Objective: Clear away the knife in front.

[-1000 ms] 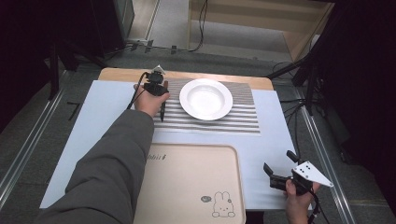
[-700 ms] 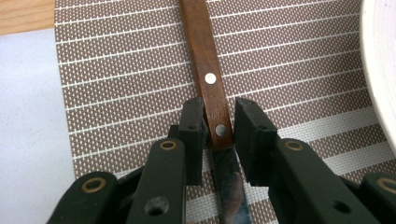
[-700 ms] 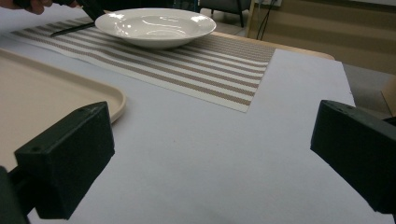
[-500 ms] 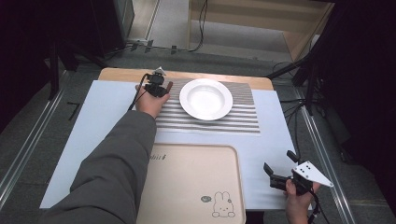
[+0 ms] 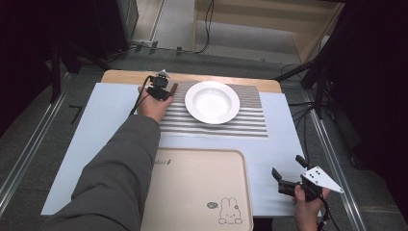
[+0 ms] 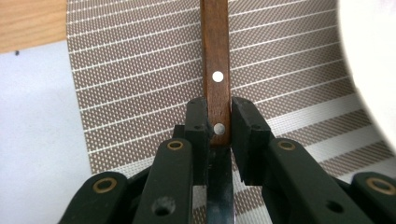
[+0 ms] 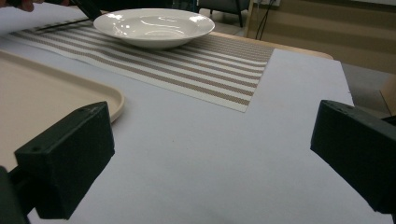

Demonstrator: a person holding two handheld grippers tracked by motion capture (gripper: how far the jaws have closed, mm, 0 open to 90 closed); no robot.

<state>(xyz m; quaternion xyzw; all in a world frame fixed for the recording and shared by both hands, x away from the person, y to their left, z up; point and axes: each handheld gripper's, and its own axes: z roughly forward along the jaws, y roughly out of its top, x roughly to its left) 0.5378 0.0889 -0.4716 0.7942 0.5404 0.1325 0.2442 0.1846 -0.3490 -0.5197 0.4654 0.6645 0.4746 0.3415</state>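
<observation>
A knife with a brown wooden handle and two rivets lies on the striped placemat, left of the white plate. My left gripper has just been closing and now has its pads pressed on both sides of the handle, with the steel blade running back between its jaws. In the high view that left gripper sits at the placemat's far left corner, the handle's end poking out beside it. My right gripper hovers open near the table's front right, nothing between its fingers.
A beige tray with a rabbit drawing lies at the front centre. The right gripper view looks across bare white table cover to the tray's corner and the plate. The plate's rim is close beside the knife.
The left hand has shifted only slightly at the placemat's far left corner. The right hand has kept still.
</observation>
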